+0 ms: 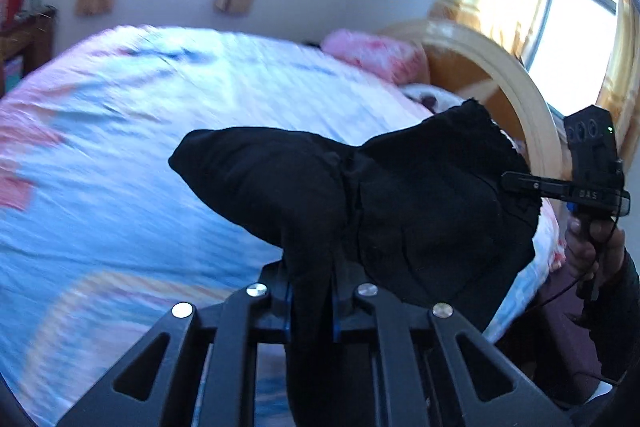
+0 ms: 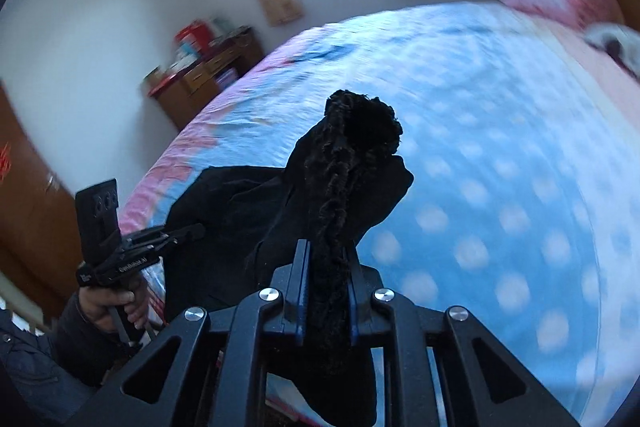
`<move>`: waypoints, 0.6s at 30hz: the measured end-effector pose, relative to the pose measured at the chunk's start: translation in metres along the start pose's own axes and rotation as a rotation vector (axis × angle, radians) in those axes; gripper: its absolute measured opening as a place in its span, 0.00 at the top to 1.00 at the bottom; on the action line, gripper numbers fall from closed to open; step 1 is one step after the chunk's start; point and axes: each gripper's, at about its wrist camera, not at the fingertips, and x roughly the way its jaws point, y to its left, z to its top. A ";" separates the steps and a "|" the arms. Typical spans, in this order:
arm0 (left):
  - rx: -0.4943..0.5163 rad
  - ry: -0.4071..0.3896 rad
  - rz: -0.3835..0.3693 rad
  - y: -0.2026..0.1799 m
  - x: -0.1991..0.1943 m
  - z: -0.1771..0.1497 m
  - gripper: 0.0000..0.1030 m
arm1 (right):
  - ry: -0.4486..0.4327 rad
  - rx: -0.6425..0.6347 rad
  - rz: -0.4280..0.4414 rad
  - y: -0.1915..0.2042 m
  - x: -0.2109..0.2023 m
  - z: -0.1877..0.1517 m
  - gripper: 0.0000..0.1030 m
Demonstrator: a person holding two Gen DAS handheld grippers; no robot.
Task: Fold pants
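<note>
The black pants [image 1: 420, 207] hang in the air above the bed, stretched between both grippers. My left gripper [image 1: 311, 291] is shut on one bunched edge of the cloth, which rises between its pads. In the left wrist view the right gripper [image 1: 516, 183] pinches the far edge at the right, with a hand below it. My right gripper [image 2: 326, 279] is shut on a thick fuzzy fold of the pants [image 2: 348, 163]. The left gripper [image 2: 192, 231] shows at the left of that view, clamped on the cloth, and a hand holds its grip.
Below lies a bed with a blue and pink sheet [image 1: 120, 167] [image 2: 500, 147]. A pink pillow [image 1: 372, 51] lies by the curved wooden headboard [image 1: 516, 83]. A wooden dresser [image 2: 200, 79] with clutter stands by the wall. Windows light the room.
</note>
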 end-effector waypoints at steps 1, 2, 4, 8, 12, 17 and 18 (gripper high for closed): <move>0.000 -0.017 0.025 0.009 -0.007 0.005 0.87 | 0.002 -0.025 0.011 0.008 0.009 0.010 0.86; 0.000 -0.034 0.061 0.022 -0.015 0.012 0.87 | 0.005 -0.050 0.026 0.016 0.020 0.025 0.86; -0.012 -0.059 0.123 0.046 -0.027 0.022 0.87 | 0.022 -0.089 0.086 0.034 0.053 0.059 0.86; -0.063 -0.086 0.244 0.098 -0.046 0.033 0.87 | 0.067 -0.148 0.154 0.065 0.129 0.115 0.86; -0.103 -0.064 0.329 0.143 -0.039 0.030 0.87 | 0.135 -0.163 0.194 0.081 0.205 0.142 0.86; -0.165 0.010 0.378 0.183 0.000 0.011 0.78 | 0.239 -0.144 0.171 0.079 0.293 0.140 0.86; -0.185 0.022 0.397 0.190 0.006 0.005 0.71 | 0.265 -0.121 0.167 0.075 0.307 0.136 0.86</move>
